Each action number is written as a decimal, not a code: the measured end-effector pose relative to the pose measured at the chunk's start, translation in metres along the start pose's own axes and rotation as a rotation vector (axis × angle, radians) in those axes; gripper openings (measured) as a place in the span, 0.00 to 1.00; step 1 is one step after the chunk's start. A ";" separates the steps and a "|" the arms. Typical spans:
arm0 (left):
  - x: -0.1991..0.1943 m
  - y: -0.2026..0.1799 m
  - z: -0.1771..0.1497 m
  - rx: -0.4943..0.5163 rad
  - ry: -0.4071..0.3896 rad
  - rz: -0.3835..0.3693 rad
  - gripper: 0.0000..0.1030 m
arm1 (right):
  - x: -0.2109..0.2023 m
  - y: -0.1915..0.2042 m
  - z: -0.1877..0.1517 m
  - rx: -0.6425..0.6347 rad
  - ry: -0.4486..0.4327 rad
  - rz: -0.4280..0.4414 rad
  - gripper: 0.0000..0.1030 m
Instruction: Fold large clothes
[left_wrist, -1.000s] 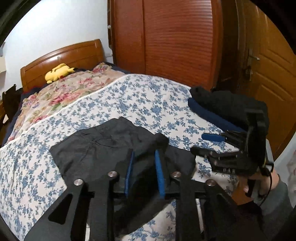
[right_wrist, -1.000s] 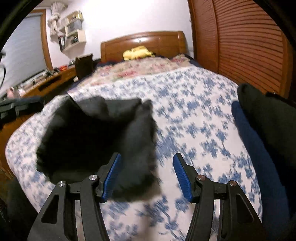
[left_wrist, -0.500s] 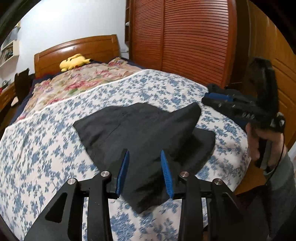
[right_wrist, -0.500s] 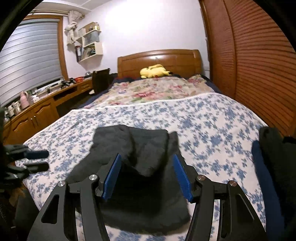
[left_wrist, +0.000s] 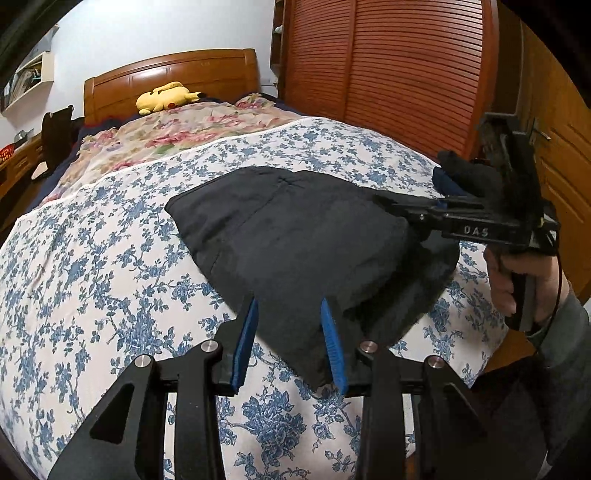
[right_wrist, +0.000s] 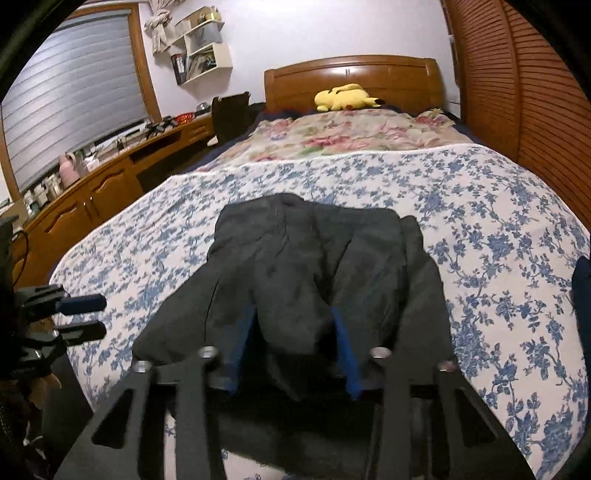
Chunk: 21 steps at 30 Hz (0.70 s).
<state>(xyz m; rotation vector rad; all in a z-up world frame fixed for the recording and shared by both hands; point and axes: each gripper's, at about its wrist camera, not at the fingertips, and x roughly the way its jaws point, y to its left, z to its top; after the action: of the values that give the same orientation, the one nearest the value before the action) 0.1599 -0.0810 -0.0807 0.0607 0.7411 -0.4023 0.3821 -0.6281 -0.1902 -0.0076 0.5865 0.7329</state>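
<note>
A black garment (left_wrist: 295, 236) lies partly folded on the blue-flowered bedspread (left_wrist: 110, 266); it also shows in the right wrist view (right_wrist: 314, 266). My left gripper (left_wrist: 291, 339) is open, its blue pads either side of the garment's near corner. My right gripper (right_wrist: 295, 350) stands at the garment's near edge with a fold of cloth between its blue pads, and it shows from the side in the left wrist view (left_wrist: 399, 206), low over the garment's right edge. The left gripper shows at the left edge of the right wrist view (right_wrist: 81, 314).
A stack of dark folded clothes (left_wrist: 465, 173) sits at the bed's right edge. A yellow plush toy (left_wrist: 166, 98) lies by the headboard on a pink floral cover (left_wrist: 192, 129). Wooden wardrobe doors (left_wrist: 399, 74) run along the right. A wooden desk (right_wrist: 92, 192) stands on the left.
The left gripper has let go of the garment and opened, leaving the folded flap lying flat. The right gripper has come from beside the garment onto its near edge and narrowed around a fold.
</note>
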 end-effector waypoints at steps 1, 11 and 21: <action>0.000 0.000 -0.001 -0.002 -0.001 -0.001 0.36 | 0.000 0.000 -0.001 -0.009 0.001 0.003 0.25; -0.002 0.000 -0.001 0.006 -0.003 -0.001 0.36 | -0.032 0.010 0.001 -0.037 -0.116 -0.007 0.08; 0.003 -0.003 0.001 0.011 -0.006 -0.012 0.36 | -0.080 0.001 -0.026 -0.029 -0.223 -0.121 0.07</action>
<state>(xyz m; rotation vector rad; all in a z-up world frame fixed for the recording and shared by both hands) 0.1610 -0.0852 -0.0815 0.0652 0.7334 -0.4176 0.3207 -0.6827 -0.1715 0.0121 0.3587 0.6148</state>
